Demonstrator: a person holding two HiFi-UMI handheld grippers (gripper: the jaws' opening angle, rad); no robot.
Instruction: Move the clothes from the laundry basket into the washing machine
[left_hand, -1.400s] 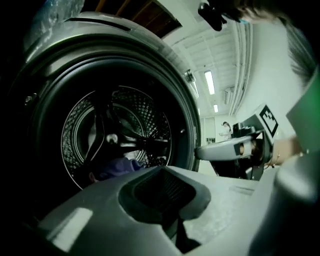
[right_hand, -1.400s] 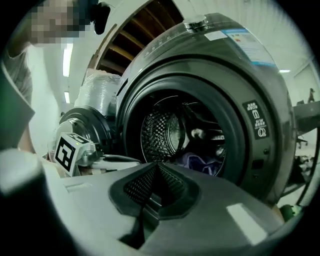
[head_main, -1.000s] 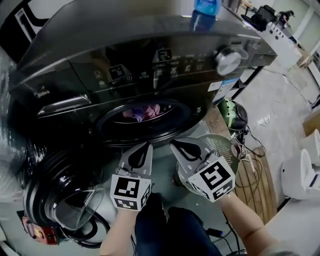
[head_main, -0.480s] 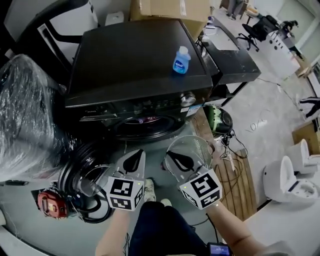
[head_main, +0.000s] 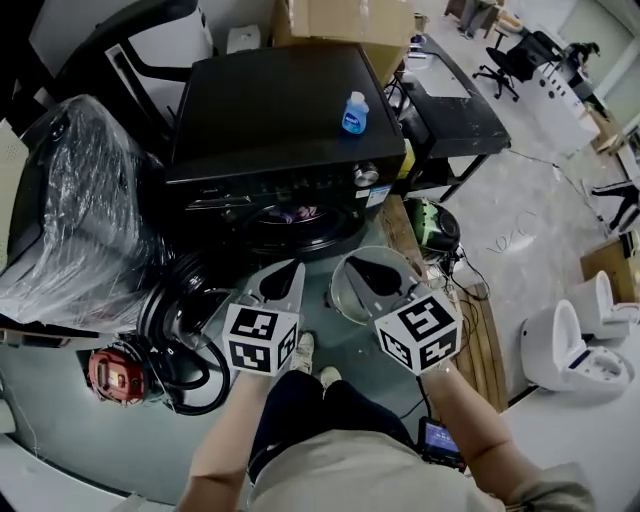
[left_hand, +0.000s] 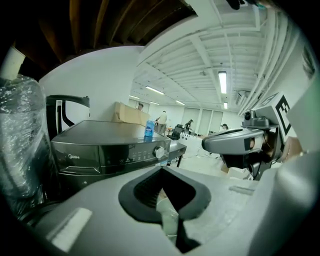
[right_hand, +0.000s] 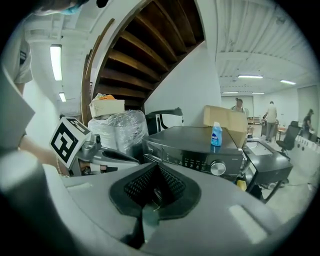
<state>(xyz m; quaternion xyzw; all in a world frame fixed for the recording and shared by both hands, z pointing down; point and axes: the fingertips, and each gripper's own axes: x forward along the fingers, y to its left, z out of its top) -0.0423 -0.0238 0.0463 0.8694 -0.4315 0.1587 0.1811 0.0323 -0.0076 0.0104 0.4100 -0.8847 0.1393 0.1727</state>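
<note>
**Clothes (head_main: 295, 213) inside the drum**

Seen through the open porthole of the washing machine (head_main: 280, 120), at 12 o'clock from both tools. Left gripper (head_main: 296, 267) and right gripper (head_main: 350, 264) side by side, fingers pressed together on each. Laundry basket (head_main: 338, 300) on the floor under the right gripper, door (head_main: 175, 300) at 8 o'clock.

A black table (head_main: 458, 105) stands on the pale floor (head_main: 530, 205). Beyond it is an office chair (head_main: 502, 60), left of it a cardboard box (head_main: 340, 22), and well apart from it a white toilet (head_main: 572, 345). Ceiling lamps (left_hand: 222, 82) are on.
</note>
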